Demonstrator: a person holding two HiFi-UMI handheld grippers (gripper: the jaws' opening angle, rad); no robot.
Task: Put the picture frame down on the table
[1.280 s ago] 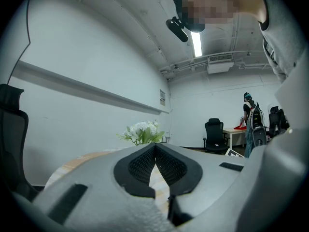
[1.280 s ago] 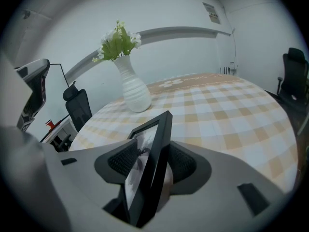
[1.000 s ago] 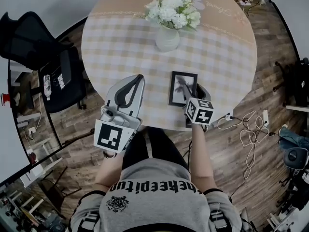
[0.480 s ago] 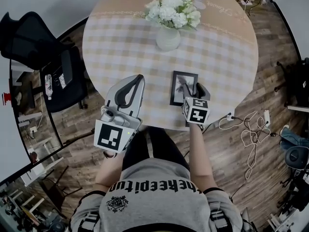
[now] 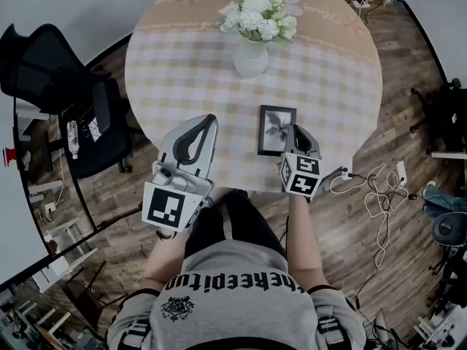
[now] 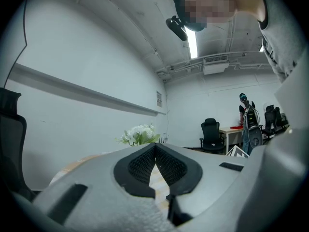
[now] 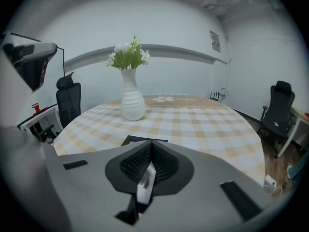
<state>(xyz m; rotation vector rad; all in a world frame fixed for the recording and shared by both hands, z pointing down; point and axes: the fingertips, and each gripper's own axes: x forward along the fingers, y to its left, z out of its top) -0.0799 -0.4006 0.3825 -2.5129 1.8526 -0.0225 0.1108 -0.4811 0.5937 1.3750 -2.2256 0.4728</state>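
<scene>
The black picture frame (image 5: pixel 276 130) lies flat on the checked tablecloth near the table's front edge, its dark edge (image 7: pixel 140 139) just beyond my right jaws. My right gripper (image 5: pixel 295 130) (image 7: pixel 151 143) sits at the frame's right side. Its jaws have just been closing and now meet at the tips with nothing between them. My left gripper (image 5: pixel 210 119) (image 6: pixel 155 147) hovers level over the table's front left, shut and empty, well left of the frame.
A white vase of white flowers (image 5: pixel 252 55) (image 7: pixel 133 100) stands at the middle of the round table (image 5: pixel 182 71). A black office chair (image 5: pixel 66 86) is at the left. Cables (image 5: pixel 379 203) lie on the wooden floor at the right. A person (image 6: pixel 248 122) stands far across the room.
My right gripper has drawn back off the frame's lower right corner, risen a little, and its jaws have gone from wide apart to closed. The left gripper has stayed put.
</scene>
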